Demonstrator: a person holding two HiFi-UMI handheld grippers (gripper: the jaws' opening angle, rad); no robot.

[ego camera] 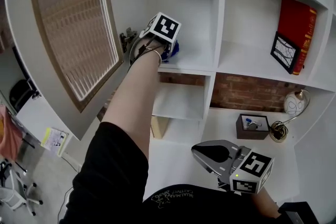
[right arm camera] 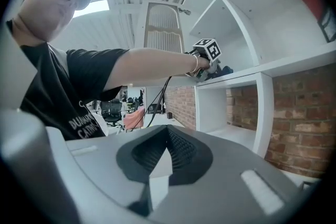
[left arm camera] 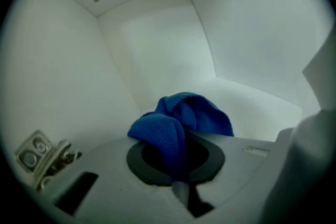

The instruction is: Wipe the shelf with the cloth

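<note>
cloth, blue and bunched, lies on the white shelf near its back corner, one fold drawn down into the left gripper, whose jaws are pressed together on that fold. the rest of the cloth spills forward from the jaws onto the shelf board. the person's bare left arm reaches up to the shelf, with the gripper's marker cube just above the shelf's front edge. a metal hinge sits on the side wall left of the shelf, and a door with a woven panel stands swung out to the left of it. the right gripper hangs well below the shelf, over the lower white surface, jaws closed against each other with nothing between them. to the right of the shelf, in the next compartment, a red book leans upright with a small framed picture propped in front of it. below and right of the shelf, before a brick wall, are a dark box and a round lamp.
</note>
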